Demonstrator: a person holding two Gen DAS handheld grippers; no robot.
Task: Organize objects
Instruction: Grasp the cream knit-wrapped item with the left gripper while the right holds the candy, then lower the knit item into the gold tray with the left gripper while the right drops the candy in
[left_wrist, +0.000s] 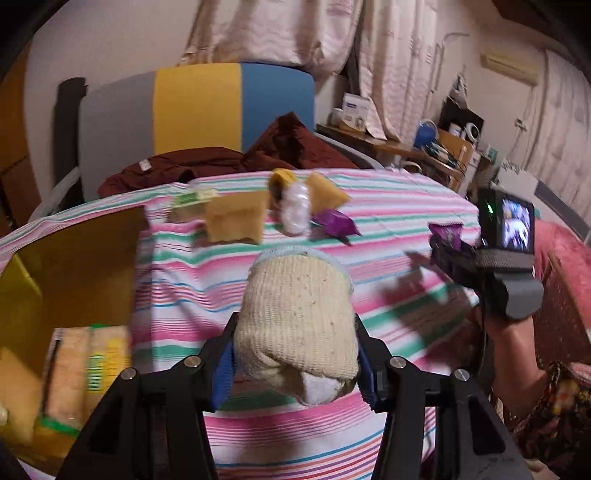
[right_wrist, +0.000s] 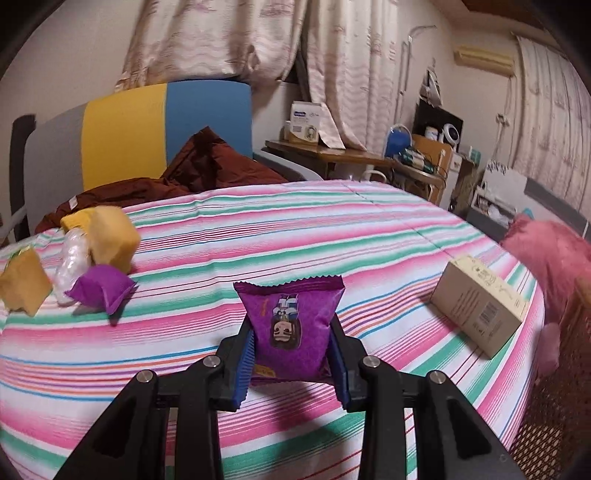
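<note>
Left claw gripped 1 rolled cream sock, held above the striped bedspread. Right claw clamped 1 purple snack packet over the bed. On the bed: 2nd purple packet, 3 yellow sponges approx, incl. one, 1 clear plastic wad, 1 beige carton w/ barcode. Yellow box at left held biscuit packs.
</note>
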